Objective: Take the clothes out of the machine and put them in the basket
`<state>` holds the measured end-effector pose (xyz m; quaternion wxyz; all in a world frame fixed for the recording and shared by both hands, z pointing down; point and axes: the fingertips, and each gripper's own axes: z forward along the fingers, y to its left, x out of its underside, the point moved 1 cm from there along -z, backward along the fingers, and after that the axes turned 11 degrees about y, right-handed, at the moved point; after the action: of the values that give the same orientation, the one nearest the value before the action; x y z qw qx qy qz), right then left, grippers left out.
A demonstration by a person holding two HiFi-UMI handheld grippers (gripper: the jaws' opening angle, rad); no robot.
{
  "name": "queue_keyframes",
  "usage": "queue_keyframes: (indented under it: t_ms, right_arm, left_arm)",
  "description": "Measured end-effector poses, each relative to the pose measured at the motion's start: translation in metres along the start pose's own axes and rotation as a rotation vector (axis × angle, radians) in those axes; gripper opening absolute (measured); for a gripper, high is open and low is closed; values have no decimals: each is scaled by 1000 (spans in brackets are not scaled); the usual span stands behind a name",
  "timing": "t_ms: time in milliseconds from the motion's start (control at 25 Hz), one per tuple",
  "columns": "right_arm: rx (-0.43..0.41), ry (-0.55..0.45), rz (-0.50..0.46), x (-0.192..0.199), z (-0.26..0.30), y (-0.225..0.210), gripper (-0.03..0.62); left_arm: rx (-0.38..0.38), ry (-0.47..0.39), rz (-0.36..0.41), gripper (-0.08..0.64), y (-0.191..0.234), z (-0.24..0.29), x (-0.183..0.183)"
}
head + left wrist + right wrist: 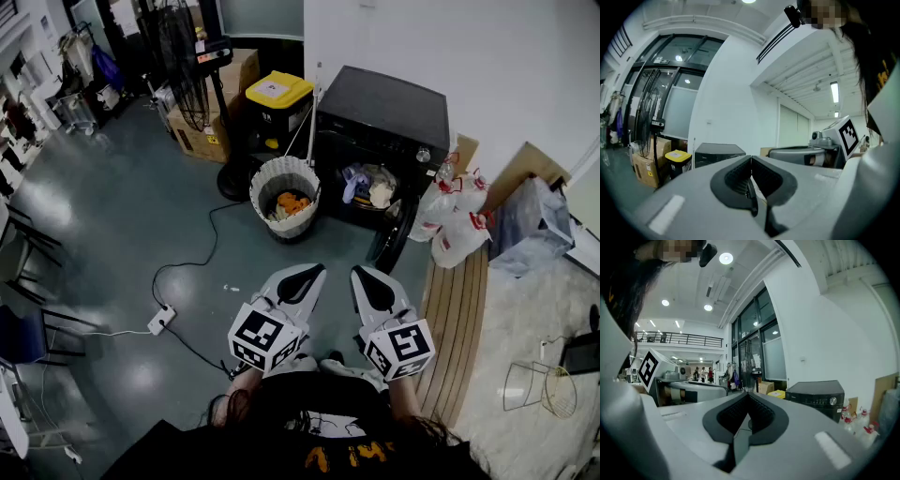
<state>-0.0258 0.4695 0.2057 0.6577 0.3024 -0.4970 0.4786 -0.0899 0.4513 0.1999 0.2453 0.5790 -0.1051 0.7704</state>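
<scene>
A black washing machine [382, 120] stands against the white wall with its door [392, 240] swung open. Light and bluish clothes [368, 185] lie in the drum. To its left is a white basket [265, 183] with orange and pale clothes [292, 202] inside. My left gripper [307, 274] and right gripper [363, 277] are held side by side well short of the machine, both shut and empty. The machine [717, 152] shows beyond the left gripper [751, 160] in the left gripper view. In the right gripper view the machine [816, 398] stands right of the right gripper [749, 396].
A yellow-lidded bin [278, 91], a cardboard box [201, 136] and a standing fan [190, 56] are behind the basket. A power strip [161, 320] with cables lies on the floor at left. Plastic jugs [457, 223] and wooden boards [457, 314] sit right of the machine.
</scene>
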Motion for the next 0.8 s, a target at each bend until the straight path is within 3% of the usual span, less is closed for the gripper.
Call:
queue_keyframes:
  t_ms: [360,800]
  right_arm:
    - [-6,-9,-70,3,4,26,18]
    - [-19,28,-79,18,24,56,25]
  left_arm:
    - [-2,7,-2,0,6,-19,10]
    - [-43,11,-20,0,35,-47,25]
